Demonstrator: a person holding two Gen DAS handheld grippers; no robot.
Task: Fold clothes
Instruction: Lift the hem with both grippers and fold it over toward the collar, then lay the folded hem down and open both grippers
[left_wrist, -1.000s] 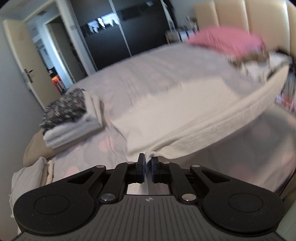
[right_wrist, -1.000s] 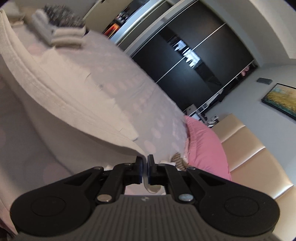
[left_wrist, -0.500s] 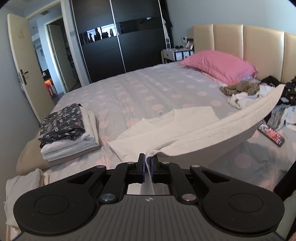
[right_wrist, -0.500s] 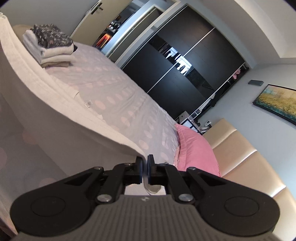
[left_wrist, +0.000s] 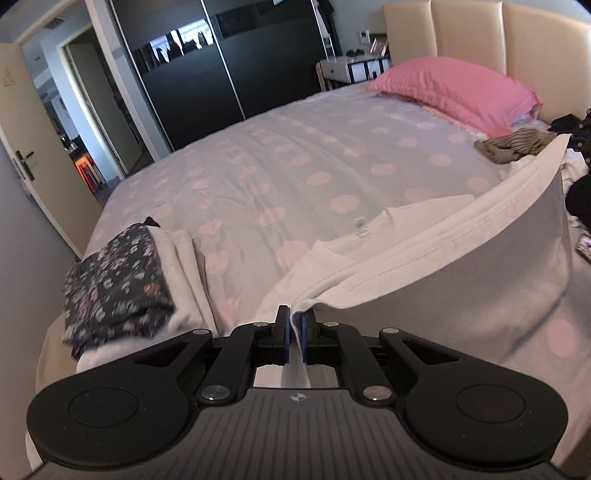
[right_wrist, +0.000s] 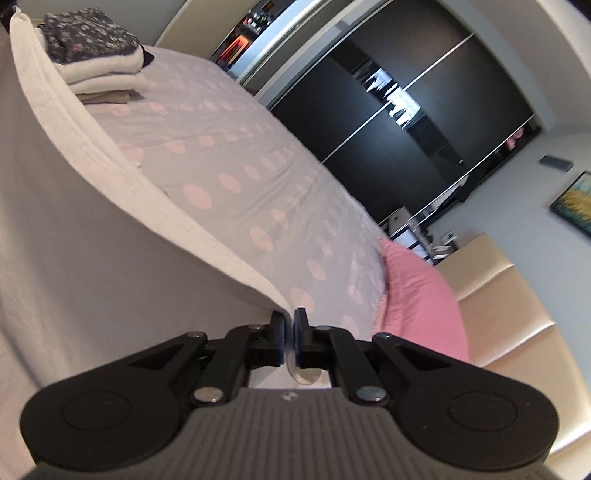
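The left claw (left_wrist: 294, 320) is pressed together on one corner of a white T-shirt (left_wrist: 436, 240), with a strip of the cloth running back between its blue pads. The right claw (right_wrist: 289, 325) pinches the other corner of the same hem. The hem is stretched taut in the air between them, and the rest of the T-shirt hangs down to the bed (left_wrist: 295, 158), where its neckline and label lie flat on the spotted cover.

The left wrist view looks across the bed towards a padded cream headboard (left_wrist: 480, 33). It shows a pink pillow (left_wrist: 454, 88), a crumpled brownish garment (left_wrist: 513, 146) just beside the raised hem, and more loose clothes at the right edge. Close on the left is a stack of folded clothes (left_wrist: 118, 280) with a dark floral piece on top. An open door (left_wrist: 22, 122) and a black sliding wardrobe (left_wrist: 229, 62) stand behind.

The right wrist view is tilted. It follows the hem from the far side, ending near the same stack (right_wrist: 96, 51) at top left. Only this view shows a framed picture (right_wrist: 572, 206) on the wall at the right. The loose clothes and the shirt's neckline cannot be seen from here.
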